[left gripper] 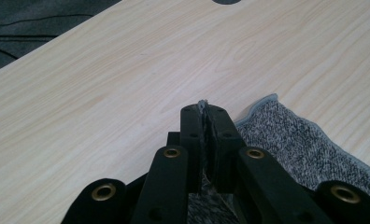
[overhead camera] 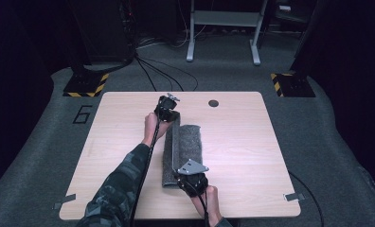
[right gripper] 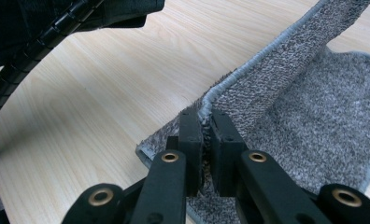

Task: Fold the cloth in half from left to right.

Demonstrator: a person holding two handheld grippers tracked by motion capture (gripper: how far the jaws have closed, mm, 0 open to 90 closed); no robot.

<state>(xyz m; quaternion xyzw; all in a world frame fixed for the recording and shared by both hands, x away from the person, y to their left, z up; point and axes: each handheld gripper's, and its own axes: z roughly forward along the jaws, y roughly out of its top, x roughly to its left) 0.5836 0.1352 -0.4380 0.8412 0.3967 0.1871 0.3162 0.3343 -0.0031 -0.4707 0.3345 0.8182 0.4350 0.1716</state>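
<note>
Two-gripper fold of a grey looped-pile towel at the middle of the pale wooden desk.
Left gripper and right gripper each clamp the same lifted hem, keeping that edge taut for folding.

Speckled grey towel, pale woodgrain table

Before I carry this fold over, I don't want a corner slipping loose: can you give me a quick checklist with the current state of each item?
1. Left gripper shut on the grey towel edge: ok.
2. Right gripper shut on the towel's hemmed edge: ok.
3. Held edge lifted off the lower layer: ok, it rises in the right gripper view.
4. Table bare on the landing side: ok.
5. Depth of each grip: cannot tell.
</note>
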